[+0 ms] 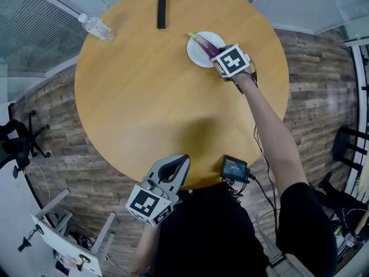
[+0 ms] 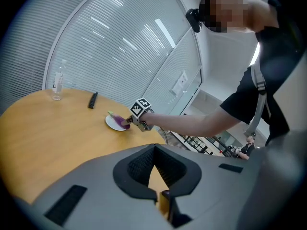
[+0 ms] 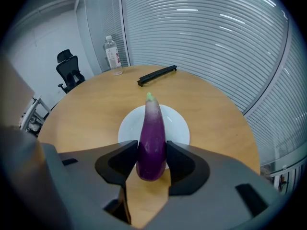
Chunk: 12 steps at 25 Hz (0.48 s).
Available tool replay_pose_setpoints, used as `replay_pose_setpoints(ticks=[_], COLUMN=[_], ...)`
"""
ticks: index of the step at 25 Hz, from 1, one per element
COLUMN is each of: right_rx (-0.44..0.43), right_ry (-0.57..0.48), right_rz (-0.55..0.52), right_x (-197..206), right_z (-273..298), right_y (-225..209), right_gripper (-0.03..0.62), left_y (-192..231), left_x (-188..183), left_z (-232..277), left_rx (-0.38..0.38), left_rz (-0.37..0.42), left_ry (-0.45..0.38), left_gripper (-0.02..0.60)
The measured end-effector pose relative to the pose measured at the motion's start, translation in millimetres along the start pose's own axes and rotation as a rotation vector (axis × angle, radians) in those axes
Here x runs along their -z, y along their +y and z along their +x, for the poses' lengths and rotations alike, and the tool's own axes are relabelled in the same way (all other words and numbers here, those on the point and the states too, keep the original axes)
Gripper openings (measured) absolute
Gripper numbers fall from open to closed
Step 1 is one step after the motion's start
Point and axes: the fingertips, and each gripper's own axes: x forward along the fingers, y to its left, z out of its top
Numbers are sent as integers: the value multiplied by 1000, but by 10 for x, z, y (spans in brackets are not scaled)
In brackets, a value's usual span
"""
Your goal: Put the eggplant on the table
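The job is at its start, by my reading. The eggplant (image 3: 152, 128) lies on the white plate (image 3: 180, 128), its green tip pointing away from the right gripper (image 3: 152, 155) and its thick end hanging over the plate's near rim, right between that gripper's fingers. Those fingers stand spread, one close against each side of the thick end. The eggplant sits flat and unlifted, so I judge they have not clamped it yet, though the gap on either side is too fine to be sure. What remains is nearly everything: close on the eggplant, raise it off the plate, carry it to bare tabletop (image 1: 144, 97) and let go. There is plenty of open wood on both sides of the fingers and on their near side. The left gripper (image 2: 154, 150) hangs over the near edge of the tabletop, well apart from the plate. Its fingers are pressed together with nothing between them, and it seems to have no part in this step. Far beyond the right fingers and to their left stands a clear bottle (image 3: 112, 55). Its label carries some reddish print, too small to read. A long black bar (image 3: 157, 74) lies straight beyond the plate, and no marking shows on it. The cubes on the grippers bear only black-and-white square patterns, no words. I can read no brand on the plate or the eggplant.
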Motion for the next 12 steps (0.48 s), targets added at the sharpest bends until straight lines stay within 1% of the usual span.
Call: replay_pose_setpoints(ticks=[6, 12], right_rx=[-10, 63], right_ry=[43, 46], right_rz=[9, -69], right_x=[-57, -19], right_z=[49, 115], right_y=[0, -78], right_gripper=[199, 202], left_y=[41, 26], left_x=[-43, -61], left_z=[-21, -17], left_rx=[-12, -14], left_rz=[0, 2], left_ry=[-14, -16], left_gripper=[11, 11])
